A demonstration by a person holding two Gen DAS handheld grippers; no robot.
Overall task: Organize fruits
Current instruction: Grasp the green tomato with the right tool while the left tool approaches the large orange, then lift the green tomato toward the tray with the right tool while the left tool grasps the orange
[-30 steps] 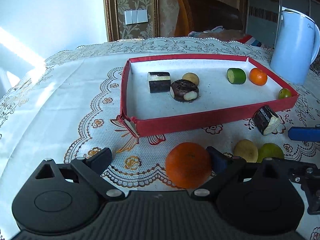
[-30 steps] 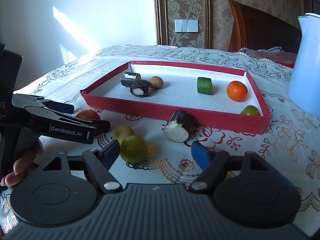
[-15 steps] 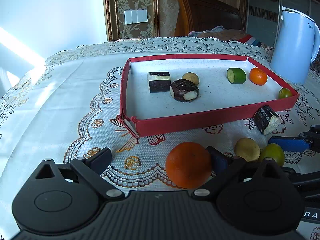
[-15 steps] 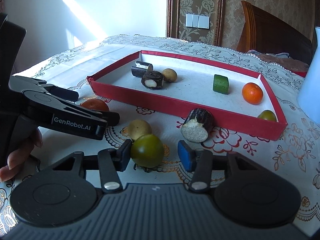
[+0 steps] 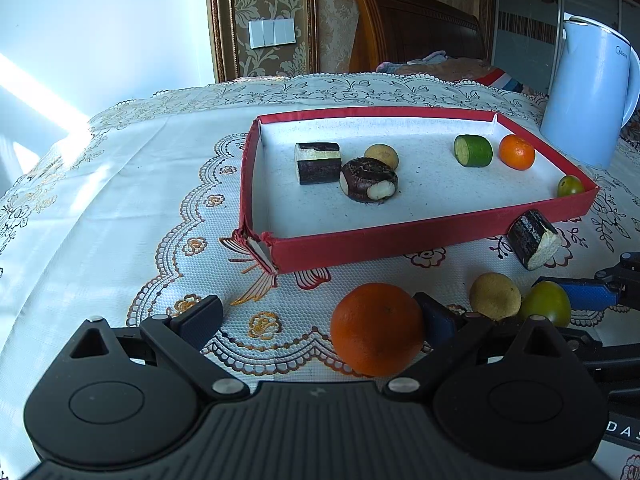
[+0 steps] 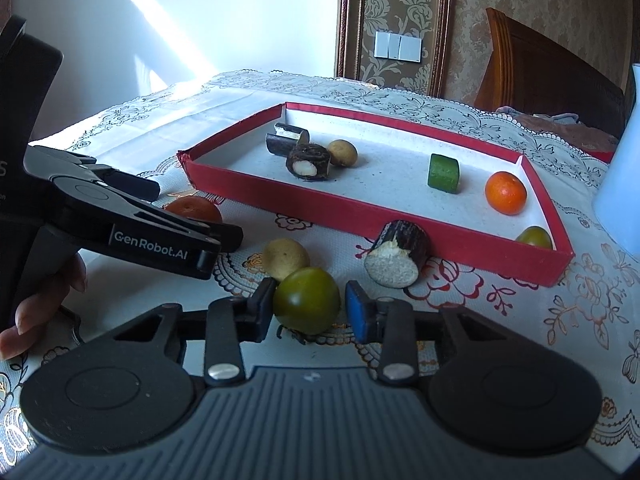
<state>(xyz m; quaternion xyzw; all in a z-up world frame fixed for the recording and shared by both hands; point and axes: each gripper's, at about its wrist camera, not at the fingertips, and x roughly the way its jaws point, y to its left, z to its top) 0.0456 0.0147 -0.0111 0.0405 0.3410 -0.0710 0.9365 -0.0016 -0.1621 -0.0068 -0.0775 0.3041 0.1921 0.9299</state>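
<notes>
Tabletop (image 5: 100, 208): draped in white lace cloth; patterned wallpaper, wall switch (image 5: 272, 33) and wooden headboard (image 5: 416, 28) behind. Red tray (image 5: 400, 240): fruits within; others loose in front. Left tool (image 5: 320, 316): spread wide, orange (image 5: 376, 328) against one finger; right tool (image 6: 310, 308): jaws closing around green fruit (image 6: 306, 300).

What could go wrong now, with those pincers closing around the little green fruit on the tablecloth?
The right gripper is closing on the round green fruit; one pad touches it, the other shows a small gap, so it might squirt out sideways.
The yellowish fruit sits right against it and could get nudged away.
The left gripper stands open around the orange close by, so the two tools might bump.
</notes>
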